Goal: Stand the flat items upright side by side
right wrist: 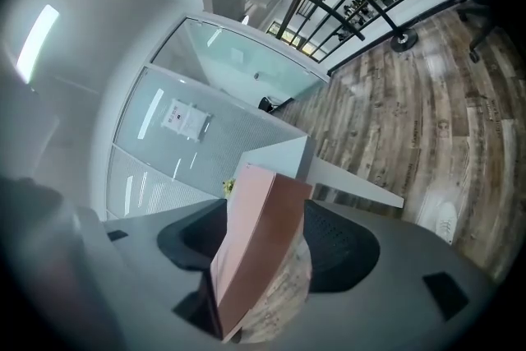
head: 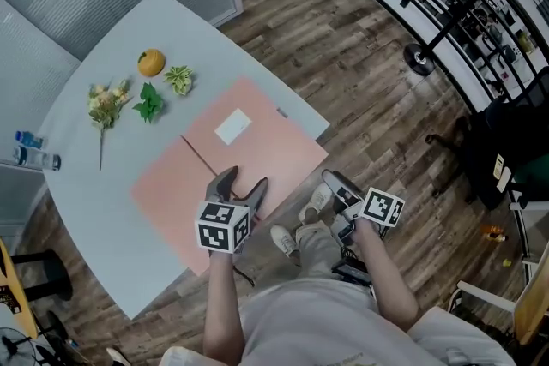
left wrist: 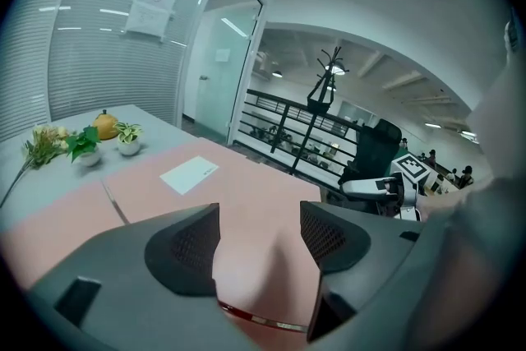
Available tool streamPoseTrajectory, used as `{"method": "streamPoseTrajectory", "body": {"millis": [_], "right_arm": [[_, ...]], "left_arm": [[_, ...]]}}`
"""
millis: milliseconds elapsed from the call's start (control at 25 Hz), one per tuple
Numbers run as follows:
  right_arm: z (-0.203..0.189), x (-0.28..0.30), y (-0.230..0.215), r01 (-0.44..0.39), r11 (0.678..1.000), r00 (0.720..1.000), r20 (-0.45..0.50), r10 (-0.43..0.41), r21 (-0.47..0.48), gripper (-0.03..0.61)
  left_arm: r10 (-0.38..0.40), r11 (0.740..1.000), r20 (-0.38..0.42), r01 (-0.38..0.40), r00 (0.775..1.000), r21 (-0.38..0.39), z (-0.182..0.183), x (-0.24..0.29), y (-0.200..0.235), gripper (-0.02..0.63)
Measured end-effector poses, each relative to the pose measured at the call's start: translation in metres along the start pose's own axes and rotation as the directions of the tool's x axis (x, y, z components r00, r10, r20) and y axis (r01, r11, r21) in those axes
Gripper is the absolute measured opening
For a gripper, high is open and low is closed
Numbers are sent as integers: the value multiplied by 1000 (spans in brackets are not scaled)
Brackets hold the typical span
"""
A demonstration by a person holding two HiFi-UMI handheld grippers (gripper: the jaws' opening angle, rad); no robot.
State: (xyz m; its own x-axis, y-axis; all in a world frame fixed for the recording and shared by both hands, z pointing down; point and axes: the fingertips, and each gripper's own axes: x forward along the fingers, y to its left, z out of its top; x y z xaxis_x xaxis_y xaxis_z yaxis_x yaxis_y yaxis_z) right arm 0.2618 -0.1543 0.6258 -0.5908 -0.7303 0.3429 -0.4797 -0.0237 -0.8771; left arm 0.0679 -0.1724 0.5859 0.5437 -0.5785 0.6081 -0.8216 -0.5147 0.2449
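Though both stand wide, the left tool point(head: 242, 181) hovers over the pink board point(head: 274, 154) and the right tool point(right wrist: 265, 214) straddles its corner.

Two mats point(head: 163, 193) are lying side by side on the desk point(head: 94, 227), a card point(head: 232, 126) on the right one. Beyond, an orange point(head: 151, 63), plants point(head: 179, 80) and flowers point(head: 106, 103) are sitting; bottles point(head: 34, 157) far left.
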Motion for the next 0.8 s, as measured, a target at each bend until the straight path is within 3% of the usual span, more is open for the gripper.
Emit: {"method": "streamPoseTrajectory", "body": {"millis": [520,720,800], "right_arm": [[8,36,-20,-80,994,991,-98,87,70,334],[-1,47,-31,-71,989,984,-155,90,128,339],[2,51,-27,-105,986,982,-146,123,127,341]], "left_arm": [[66,997,-88,-62,994,55,2,36,13,298],[44,996,-145,-32,988,88,2,54,6,299],[28,993,-173,-7,985,116,-1,59,2,302]]}}
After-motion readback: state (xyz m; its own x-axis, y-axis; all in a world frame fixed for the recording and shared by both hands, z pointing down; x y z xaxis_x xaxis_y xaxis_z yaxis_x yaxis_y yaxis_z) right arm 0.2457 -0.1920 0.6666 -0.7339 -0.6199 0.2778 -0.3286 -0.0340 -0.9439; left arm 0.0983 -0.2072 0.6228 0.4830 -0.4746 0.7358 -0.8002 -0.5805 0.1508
